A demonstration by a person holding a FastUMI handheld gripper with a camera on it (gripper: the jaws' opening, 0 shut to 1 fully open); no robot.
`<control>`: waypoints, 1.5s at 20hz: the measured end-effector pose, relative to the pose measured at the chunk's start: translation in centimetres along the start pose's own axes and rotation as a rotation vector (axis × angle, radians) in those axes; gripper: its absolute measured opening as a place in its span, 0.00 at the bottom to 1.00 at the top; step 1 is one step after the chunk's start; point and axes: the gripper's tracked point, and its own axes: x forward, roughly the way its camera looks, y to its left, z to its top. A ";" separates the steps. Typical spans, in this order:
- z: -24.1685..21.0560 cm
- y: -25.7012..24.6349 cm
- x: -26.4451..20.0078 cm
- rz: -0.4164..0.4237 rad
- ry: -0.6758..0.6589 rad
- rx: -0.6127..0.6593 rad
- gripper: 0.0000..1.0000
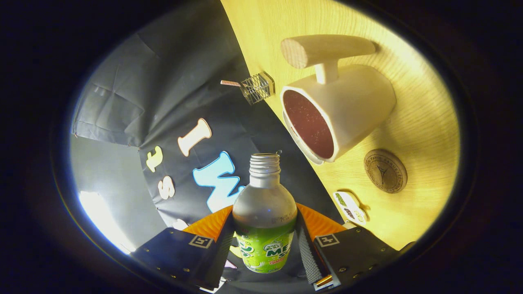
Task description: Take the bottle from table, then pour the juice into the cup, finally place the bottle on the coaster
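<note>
The gripper (264, 241) pinches the bottle (264, 216) between both fingers, its open neck pointing straight ahead. The cup (339, 110) lies beyond and to the right, its mouth not yet under the neck; the coaster (385, 170) sits beside it.

The gripper (264, 241) hides the bottle's (264, 212) base.

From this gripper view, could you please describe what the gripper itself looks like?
The gripper has two dark, flat, boxy side plates studded with small screws, each carrying a square black-and-white marker. Ribbed orange panels sit behind them, and one inner finger face is finely ridged.
</note>
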 end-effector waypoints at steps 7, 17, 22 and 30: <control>0.1 -0.7 0.0 -0.010 0.002 -0.053 0.76; 1.0 -2.0 -0.5 -0.041 -0.025 -0.148 0.76; 0.9 -2.9 -1.0 -0.083 -0.035 -0.214 0.76; 0.5 -2.0 -1.0 -0.091 -0.021 -0.409 0.76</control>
